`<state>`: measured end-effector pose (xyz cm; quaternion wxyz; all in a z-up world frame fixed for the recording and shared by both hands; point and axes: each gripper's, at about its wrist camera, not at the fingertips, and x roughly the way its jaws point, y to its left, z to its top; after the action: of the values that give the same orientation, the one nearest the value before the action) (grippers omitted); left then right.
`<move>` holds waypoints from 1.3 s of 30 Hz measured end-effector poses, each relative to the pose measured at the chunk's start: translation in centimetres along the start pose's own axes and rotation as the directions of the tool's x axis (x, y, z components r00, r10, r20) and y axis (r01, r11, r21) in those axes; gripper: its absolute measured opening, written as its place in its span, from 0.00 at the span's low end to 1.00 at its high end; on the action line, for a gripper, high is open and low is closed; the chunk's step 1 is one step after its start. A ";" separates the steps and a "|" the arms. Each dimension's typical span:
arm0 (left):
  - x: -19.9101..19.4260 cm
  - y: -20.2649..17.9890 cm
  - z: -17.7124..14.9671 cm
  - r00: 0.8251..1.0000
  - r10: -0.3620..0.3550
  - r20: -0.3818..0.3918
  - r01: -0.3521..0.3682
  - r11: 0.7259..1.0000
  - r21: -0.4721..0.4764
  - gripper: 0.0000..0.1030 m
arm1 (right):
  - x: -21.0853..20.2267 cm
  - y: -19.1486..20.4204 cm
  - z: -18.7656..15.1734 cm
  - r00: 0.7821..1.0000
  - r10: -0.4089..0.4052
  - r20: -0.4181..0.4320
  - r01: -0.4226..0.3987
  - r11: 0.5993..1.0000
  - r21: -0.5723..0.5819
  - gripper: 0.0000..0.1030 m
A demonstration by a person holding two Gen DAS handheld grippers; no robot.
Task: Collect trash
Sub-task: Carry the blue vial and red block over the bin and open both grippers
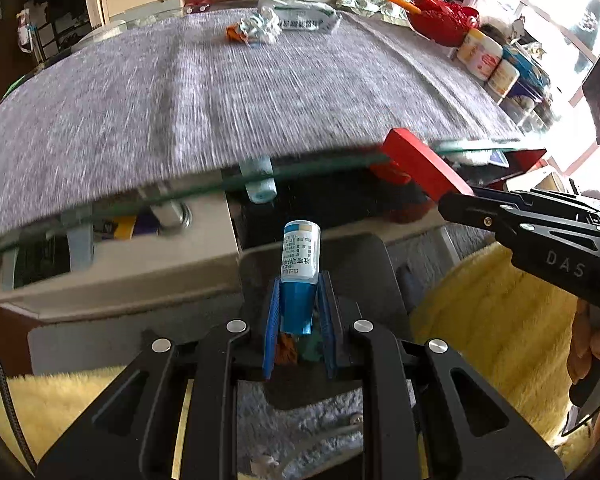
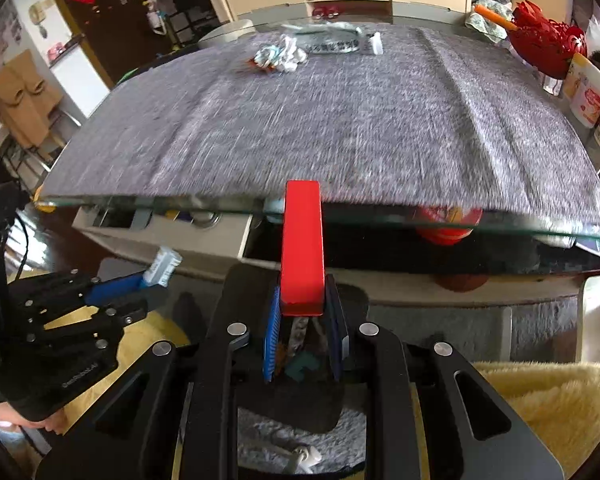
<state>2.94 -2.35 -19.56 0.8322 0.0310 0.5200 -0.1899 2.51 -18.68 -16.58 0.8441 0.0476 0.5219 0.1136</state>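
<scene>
Two items gripped, bottle, red block

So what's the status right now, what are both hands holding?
Left gripper shut on small medicine bottle. Right gripper shut on red box. Both off the table's near edge. Crumpled wrappers left on grey cloth, far side.

The wide middle of the grey cloth on the glass table is left free for passing, while crumpled wrappers are piled at the far edge and tubs with red baskets are crowded along the right edge.
</scene>
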 end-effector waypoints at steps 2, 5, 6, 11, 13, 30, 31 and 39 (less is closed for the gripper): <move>0.2 -0.3 -1.0 1.000 0.000 -0.009 0.000 1.000 -0.005 0.16 | 0.3 0.2 -1.0 1.000 0.001 -0.015 -0.001 1.000 -0.004 0.21; 0.9 -0.8 -2.4 1.000 0.000 -0.030 0.000 1.000 -0.006 0.16 | 1.3 0.2 -2.6 0.999 0.002 -0.055 -0.002 1.000 -0.005 0.21; 1.2 -0.9 -2.7 0.999 0.000 -0.037 0.000 1.000 -0.007 0.16 | 1.8 0.2 -3.0 0.998 -0.001 -0.067 0.001 1.000 -0.003 0.21; 3.0 -1.0 -4.2 0.997 -0.003 -0.083 0.001 1.000 -0.017 0.16 | 4.0 -0.7 -4.8 0.992 0.010 -0.126 -0.005 0.999 0.039 0.21; 4.0 -0.9 -4.7 0.994 -0.008 -0.111 0.005 1.000 -0.027 0.17 | 4.8 -1.1 -5.3 0.989 0.012 -0.147 -0.004 0.998 0.056 0.21; 8.8 -0.4 -5.5 0.972 -0.053 -0.228 0.038 0.997 -0.070 0.19 | 8.7 -1.8 -4.5 0.977 -0.004 -0.212 0.023 0.996 0.087 0.23; 8.9 -0.3 -5.5 0.972 -0.053 -0.231 0.037 0.997 -0.073 0.22 | 8.7 -1.8 -4.4 0.977 -0.010 -0.213 0.029 0.995 0.090 0.23; 8.0 0.5 -4.7 0.980 -0.012 -0.200 -0.004 0.997 -0.080 0.65 | 7.9 -2.6 -3.3 0.982 -0.069 -0.174 0.088 0.991 0.102 0.61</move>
<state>2.16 -3.01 -28.83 0.7757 0.0155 0.6085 -0.1665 3.34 -19.41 -25.50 0.7965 0.0630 0.5988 0.0552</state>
